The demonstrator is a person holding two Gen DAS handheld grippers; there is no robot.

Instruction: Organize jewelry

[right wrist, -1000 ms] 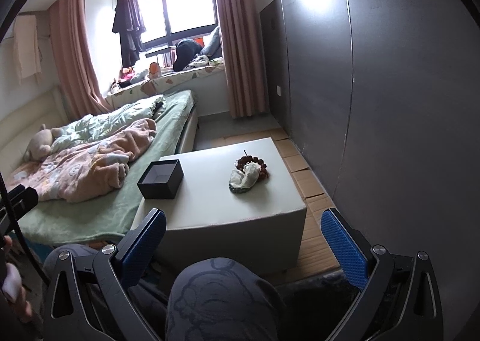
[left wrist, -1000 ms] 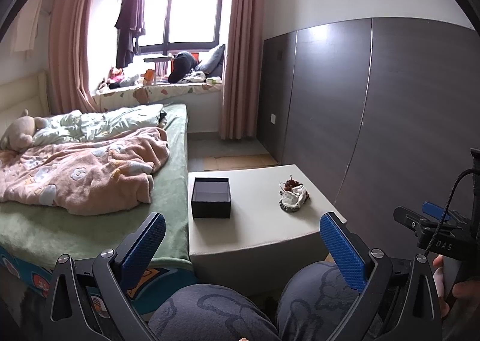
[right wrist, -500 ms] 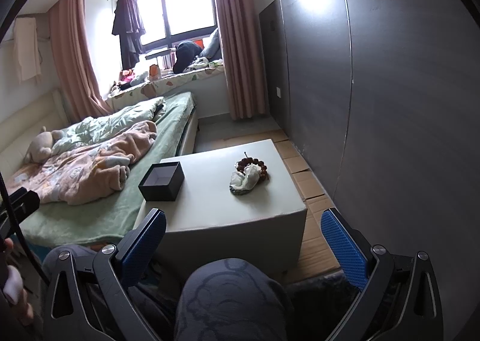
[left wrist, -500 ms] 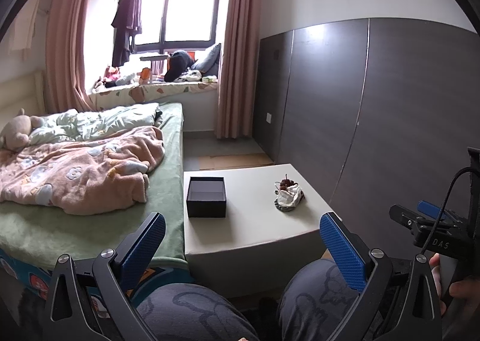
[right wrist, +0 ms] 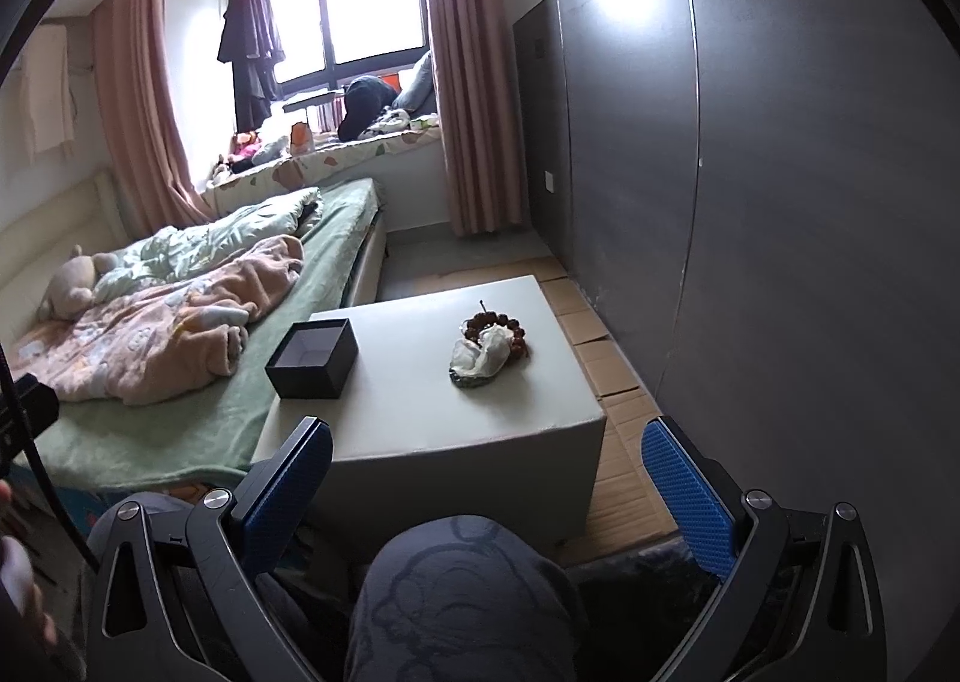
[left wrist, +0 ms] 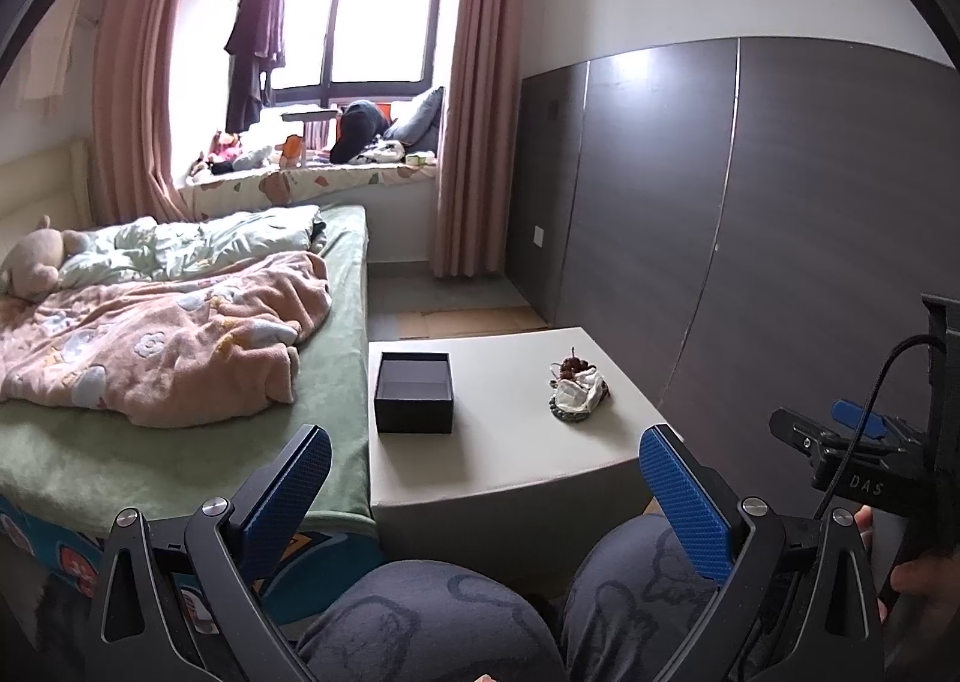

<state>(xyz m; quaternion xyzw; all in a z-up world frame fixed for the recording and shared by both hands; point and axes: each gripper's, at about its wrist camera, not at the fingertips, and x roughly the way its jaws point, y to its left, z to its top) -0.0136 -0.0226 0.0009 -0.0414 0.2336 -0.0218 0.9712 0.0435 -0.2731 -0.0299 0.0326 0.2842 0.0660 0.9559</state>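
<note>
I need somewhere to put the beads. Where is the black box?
The open black box sits on the pale table's left part, beside the bed, left of the beaded bracelet.

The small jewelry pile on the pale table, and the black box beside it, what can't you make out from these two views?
- Jewelry pile: brown bead bracelet, crumpled white cloth and a dark greenish piece show; under the cloth is hidden, both views.
- Dark greenish piece: too small to identify.
- Open black box: looks empty, but its near wall hides part of the floor.
- Pale table: its base is cut off by the person's knees.
</note>
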